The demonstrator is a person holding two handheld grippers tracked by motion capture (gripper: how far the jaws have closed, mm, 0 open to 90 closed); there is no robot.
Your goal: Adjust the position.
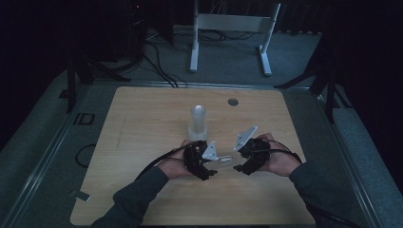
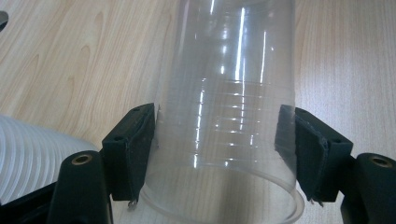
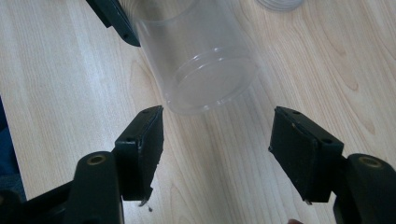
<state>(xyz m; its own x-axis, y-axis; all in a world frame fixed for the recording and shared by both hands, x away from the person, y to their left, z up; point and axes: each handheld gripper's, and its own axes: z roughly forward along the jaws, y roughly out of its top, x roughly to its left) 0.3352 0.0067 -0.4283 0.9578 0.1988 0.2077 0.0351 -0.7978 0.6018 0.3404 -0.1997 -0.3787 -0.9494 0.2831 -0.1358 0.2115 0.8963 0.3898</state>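
Observation:
A clear plastic cup (image 2: pixel 226 116) lies on its side between my left gripper's (image 2: pixel 217 140) pads, which press on its wall near the rim. In the high view that cup (image 1: pixel 226 161) points from the left gripper (image 1: pixel 209 167) toward the right gripper (image 1: pixel 242 165), low over the table. The right gripper (image 3: pixel 217 140) stands open, with the cup's closed base (image 3: pixel 205 74) just ahead of its fingertips and nothing between the pads. One jaw of the left gripper shows beside the cup at the top left of the right gripper view.
A stack of clear cups (image 1: pixel 198 122) stands upside down on the wooden table (image 1: pixel 142 128), just beyond the hands; its ribbed side (image 2: pixel 28 149) is close to the left gripper. A round grey disc (image 1: pixel 232 101) sits in the tabletop at the far side.

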